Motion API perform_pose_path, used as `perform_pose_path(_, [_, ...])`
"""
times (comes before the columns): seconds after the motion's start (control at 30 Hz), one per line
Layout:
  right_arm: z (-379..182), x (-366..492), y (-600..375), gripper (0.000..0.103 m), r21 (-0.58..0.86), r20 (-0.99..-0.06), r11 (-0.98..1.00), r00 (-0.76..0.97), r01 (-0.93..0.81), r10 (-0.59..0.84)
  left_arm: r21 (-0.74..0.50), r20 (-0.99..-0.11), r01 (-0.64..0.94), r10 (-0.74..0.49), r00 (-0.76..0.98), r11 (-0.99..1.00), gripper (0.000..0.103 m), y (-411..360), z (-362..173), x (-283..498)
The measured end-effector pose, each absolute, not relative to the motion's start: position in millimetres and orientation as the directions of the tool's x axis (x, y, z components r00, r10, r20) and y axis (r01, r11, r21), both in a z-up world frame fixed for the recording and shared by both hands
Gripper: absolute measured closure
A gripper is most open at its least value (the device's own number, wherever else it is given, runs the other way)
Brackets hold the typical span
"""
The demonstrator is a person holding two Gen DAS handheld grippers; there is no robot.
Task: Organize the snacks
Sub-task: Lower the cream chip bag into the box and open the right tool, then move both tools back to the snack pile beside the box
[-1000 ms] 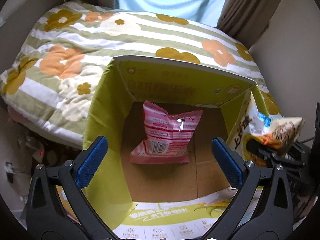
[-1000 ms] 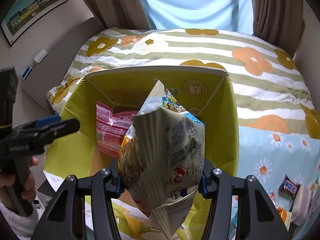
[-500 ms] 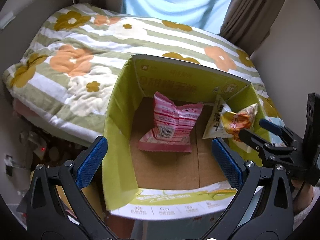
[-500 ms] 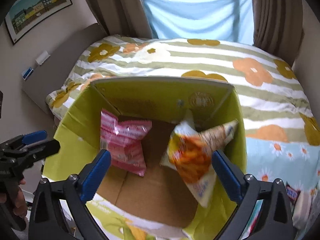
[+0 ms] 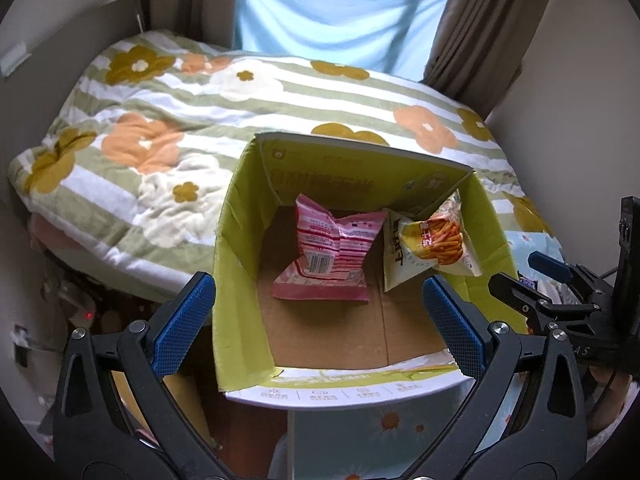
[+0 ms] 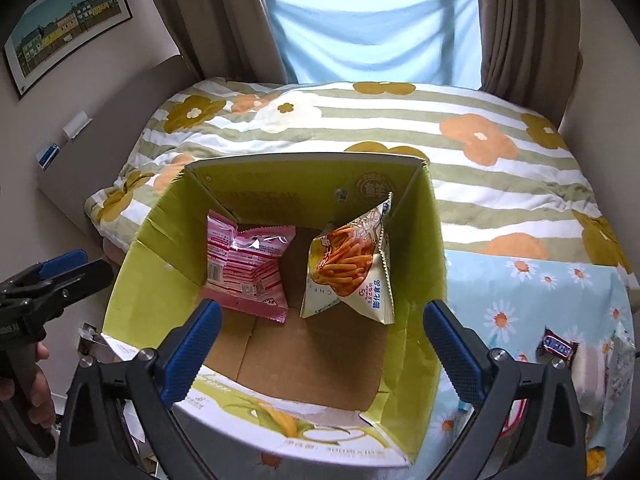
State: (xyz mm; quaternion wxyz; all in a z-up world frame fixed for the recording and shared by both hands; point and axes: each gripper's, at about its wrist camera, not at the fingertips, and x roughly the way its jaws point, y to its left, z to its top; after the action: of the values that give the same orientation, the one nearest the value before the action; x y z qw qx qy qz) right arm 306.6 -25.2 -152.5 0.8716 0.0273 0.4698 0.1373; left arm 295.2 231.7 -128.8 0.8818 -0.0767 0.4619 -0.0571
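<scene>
Leaning inside the box [image 6: 140, 292], a pink packet [image 6: 246, 270] and chip bag [image 6: 352, 268] stood stored; both grippers' fingers [image 6: 192, 354] gaped wide, empty.

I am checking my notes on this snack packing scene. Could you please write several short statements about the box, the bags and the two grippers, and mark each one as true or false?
1. The pink snack bag lies inside the cardboard box. True.
2. The right gripper is shut on the chip bag. False: it is open and holds nothing; the chip bag is in the box.
3. The chip bag leans near the box's right wall, right of the pink snack bag. True.
4. The left gripper grips the pink snack bag. False: it is open and empty.
5. A chocolate bar lies inside the box. False: it lies outside, on the daisy-print cloth.
</scene>
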Motion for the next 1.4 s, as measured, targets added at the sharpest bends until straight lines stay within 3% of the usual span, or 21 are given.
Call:
perform_pose_path(0.33, [-132, 278, -43, 0.003, 0.159, -0.805, 0.977, 0.554, -0.144, 0.213, -0.197, -0.771, 0.142, -0.243, 0.588, 0.970, 0.000, 206, -117, 290])
perform_pose_path(0.83, [-123, 231, -143, 0.003, 0.168, -0.795, 0.986, 0.591, -0.003, 0.138, -0.210, -0.754, 0.296, -0.347, 0.557, 0.932, 0.000, 99, -106, 270])
perform_pose_path(1.4, [-169, 201, -274, 0.003, 0.248, -0.838, 0.968, 0.491, -0.045, 0.238, -0.206, -0.820, 0.303, -0.333, 0.465, 0.931, 0.000, -75, -132, 254])
